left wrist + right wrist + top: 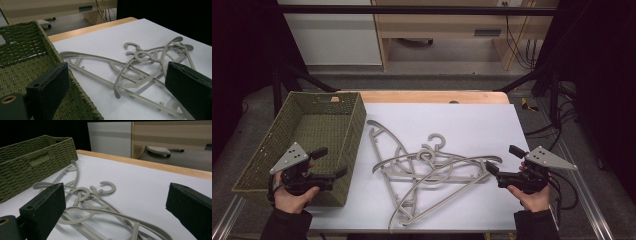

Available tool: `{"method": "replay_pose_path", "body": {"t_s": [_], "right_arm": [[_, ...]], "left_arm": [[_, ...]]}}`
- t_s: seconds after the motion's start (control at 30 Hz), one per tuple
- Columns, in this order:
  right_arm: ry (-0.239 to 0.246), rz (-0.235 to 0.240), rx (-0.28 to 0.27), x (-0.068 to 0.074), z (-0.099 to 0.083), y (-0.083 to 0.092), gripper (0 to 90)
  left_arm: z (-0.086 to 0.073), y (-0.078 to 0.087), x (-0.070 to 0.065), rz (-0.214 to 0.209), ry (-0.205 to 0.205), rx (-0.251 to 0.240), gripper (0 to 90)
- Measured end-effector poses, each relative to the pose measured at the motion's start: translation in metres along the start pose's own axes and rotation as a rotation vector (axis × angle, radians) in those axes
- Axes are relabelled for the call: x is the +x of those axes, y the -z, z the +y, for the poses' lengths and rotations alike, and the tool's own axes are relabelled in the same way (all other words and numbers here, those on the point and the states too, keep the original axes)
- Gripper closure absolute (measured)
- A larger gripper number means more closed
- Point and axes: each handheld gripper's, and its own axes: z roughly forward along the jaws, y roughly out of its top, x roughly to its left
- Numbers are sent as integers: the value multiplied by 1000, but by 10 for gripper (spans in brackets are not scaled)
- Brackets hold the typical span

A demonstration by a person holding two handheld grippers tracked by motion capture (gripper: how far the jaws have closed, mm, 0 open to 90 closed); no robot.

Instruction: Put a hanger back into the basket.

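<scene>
High view: both tongs, left tongs (332, 162) and right tongs (502, 159), are being held wide open and empty beside tangled hangers (427, 172) on the bench (472, 120).

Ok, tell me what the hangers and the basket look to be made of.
Hangers: probably moulded plastic, pale grey, matt; thin flat ribbed bars with hooks of the same piece and colour.
Basket: woven cord or paper rope, olive green, matt; a tight plaited weave shows on the walls and floor, with a cut-out handle.

Matt grey plastic hangers (427, 172), rough woven green basket (319, 122), smooth white tabletop (472, 125)
</scene>
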Motion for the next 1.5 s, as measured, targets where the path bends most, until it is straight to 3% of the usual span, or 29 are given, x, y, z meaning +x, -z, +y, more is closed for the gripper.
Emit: {"method": "replay_pose_path", "body": {"t_s": [0.27, 0.67, 0.97, 1.5], "right_arm": [[6, -6, 0, 0, 1, 1, 32], [17, 5, 26, 7, 1, -5, 32], [22, 11, 34, 9, 1, -7, 33], [22, 11, 50, 10, 0, -9, 33]], "left_arm": [[6, -4, -8, -21, -2, 15, 59], [20, -33, -36, -89, -47, 79, 77], [35, -70, -57, -134, -94, 169, 91], [38, -132, -94, -210, -170, 317, 106]]}}
